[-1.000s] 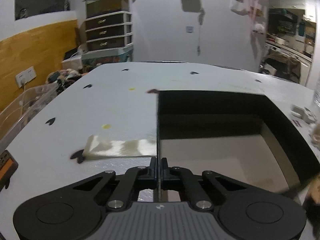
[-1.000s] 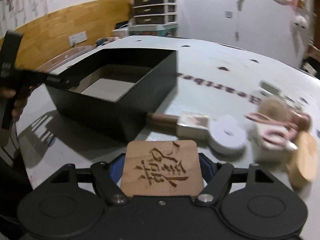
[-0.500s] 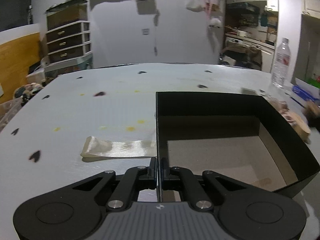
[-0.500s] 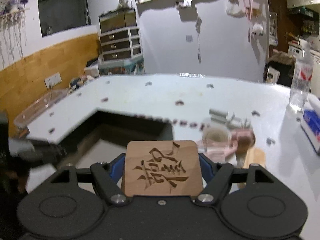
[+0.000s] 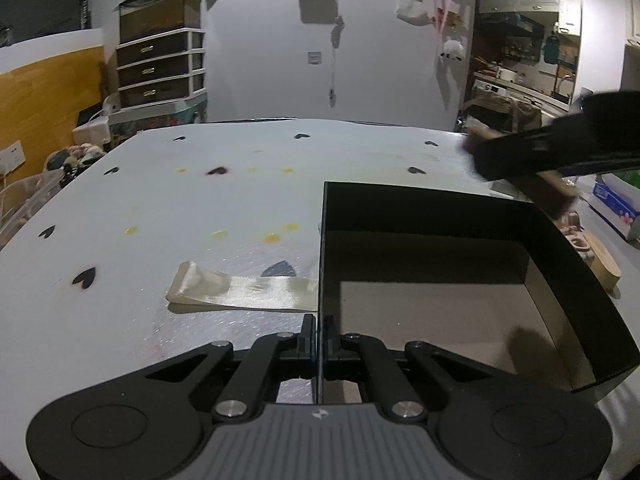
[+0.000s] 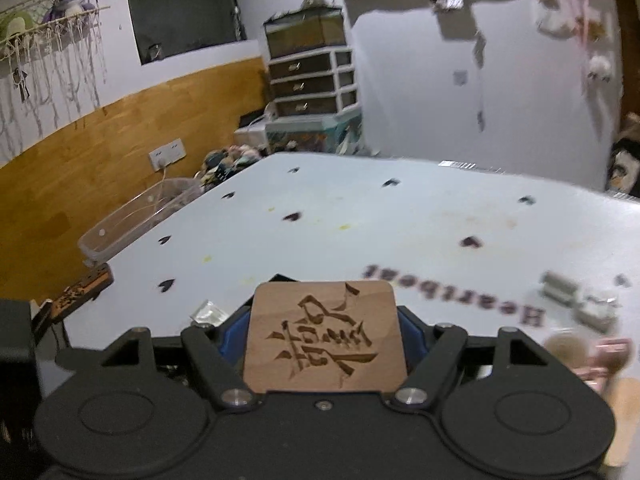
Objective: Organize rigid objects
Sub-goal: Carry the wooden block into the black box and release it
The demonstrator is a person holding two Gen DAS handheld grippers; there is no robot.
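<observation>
From the left wrist camera, the left gripper (image 5: 319,330) sits at 6 o'clock with its two fingers pressed together on the thin left wall of a black box (image 5: 560,264). The box is open-topped and rests on a pale table (image 5: 200,208) printed with small dark hearts; its bare grey floor fills the lower right of the view. A strip of clear tape (image 5: 240,292) lies flat on the table at about 9 o'clock from the fingers, its right end meeting the box wall. At 2 o'clock, above the box's far right corner, the right gripper (image 5: 556,152) enters the frame as a dark, blurred shape — a wooden edge shows beneath it.

From the right wrist camera, the right gripper (image 6: 325,336) holds a square wooden coaster (image 6: 325,336) carved with a Chinese character, clamped between its blue-padded fingers at the centre of the view. At 3 to 4 o'clock, blurred small objects — white pieces (image 6: 576,300) and something pink (image 6: 608,356) — lie on the table. A drawer unit (image 6: 312,76) stands against the far wall at 12 o'clock.
</observation>
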